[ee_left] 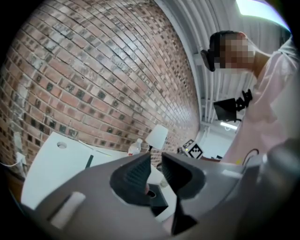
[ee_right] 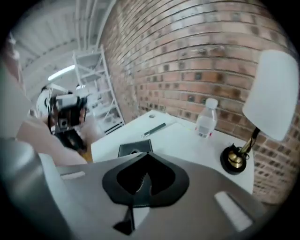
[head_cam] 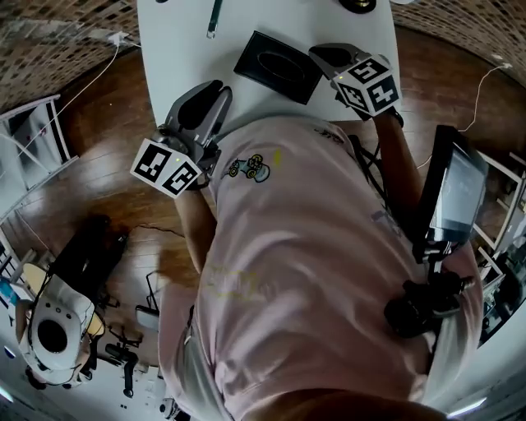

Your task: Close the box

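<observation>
A flat black box (head_cam: pixel 278 66) with a dark oval on its top lies on the white table (head_cam: pixel 177 49). It also shows just past the jaws in the right gripper view (ee_right: pixel 135 148) and behind the jaws in the left gripper view (ee_left: pixel 157 197). My left gripper (head_cam: pixel 220 89) hangs at the table's near edge, left of the box. Its jaws (ee_left: pixel 156 157) stand a narrow gap apart with nothing between them. My right gripper (head_cam: pixel 319 54) hovers just right of the box, touching nothing, with its jaws (ee_right: pixel 146 158) shut and empty.
A dark pen (head_cam: pixel 214 18) lies on the table beyond the box. A water bottle (ee_right: pixel 206 119) and a lamp with a brass base (ee_right: pixel 236 158) stand at the back by the brick wall. A screen on a stand (head_cam: pixel 456 193) is at my right, a white shelf (ee_right: pixel 98 89) at the left.
</observation>
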`<act>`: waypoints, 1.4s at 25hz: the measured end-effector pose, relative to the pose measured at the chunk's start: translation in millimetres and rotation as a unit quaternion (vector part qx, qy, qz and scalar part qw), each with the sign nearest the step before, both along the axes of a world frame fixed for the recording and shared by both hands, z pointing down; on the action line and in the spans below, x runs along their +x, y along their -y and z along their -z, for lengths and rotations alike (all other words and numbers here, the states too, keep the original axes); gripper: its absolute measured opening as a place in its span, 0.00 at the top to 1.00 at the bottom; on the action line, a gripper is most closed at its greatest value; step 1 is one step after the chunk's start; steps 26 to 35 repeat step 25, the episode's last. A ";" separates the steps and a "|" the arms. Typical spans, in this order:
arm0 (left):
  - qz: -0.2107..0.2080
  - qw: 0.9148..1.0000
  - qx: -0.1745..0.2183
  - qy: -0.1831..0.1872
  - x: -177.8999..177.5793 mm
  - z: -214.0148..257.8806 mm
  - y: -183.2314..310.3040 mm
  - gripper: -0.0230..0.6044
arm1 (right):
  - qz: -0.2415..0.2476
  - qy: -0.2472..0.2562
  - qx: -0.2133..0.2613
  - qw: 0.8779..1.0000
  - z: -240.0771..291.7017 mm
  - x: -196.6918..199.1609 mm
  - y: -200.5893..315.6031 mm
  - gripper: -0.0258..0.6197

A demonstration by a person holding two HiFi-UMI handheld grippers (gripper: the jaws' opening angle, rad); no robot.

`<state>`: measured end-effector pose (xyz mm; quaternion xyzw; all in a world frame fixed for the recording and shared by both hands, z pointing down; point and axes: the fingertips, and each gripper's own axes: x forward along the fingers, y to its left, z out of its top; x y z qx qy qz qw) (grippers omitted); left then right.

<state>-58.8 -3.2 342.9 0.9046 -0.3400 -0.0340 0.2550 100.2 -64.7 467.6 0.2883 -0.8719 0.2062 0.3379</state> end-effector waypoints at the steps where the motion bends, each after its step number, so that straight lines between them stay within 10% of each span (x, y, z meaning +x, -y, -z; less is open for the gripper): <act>1: 0.001 1.000 -0.003 0.000 1.4 -0.8 -1.7 0.85 | -0.031 0.031 -0.002 0.999 7.3 6.5 3.4 0.96; 14: -0.024 0.997 -0.066 0.030 12.5 -46.2 9.5 0.85 | -0.105 -0.001 -0.032 0.994 -56.9 20.7 -37.1 0.96; 20: -0.038 0.997 -0.060 0.036 11.7 -55.1 14.6 0.85 | -0.130 -0.007 -0.045 0.990 -66.8 26.4 -43.1 0.96; 25: -0.103 0.984 -0.040 0.142 2.2 -87.5 22.2 0.84 | -0.122 -0.010 -0.066 0.990 -77.7 25.7 -54.1 0.96; 35: -0.103 0.984 -0.040 0.142 2.2 -87.5 22.2 0.84 | -0.122 -0.010 -0.066 0.990 -77.7 25.7 -54.1 0.96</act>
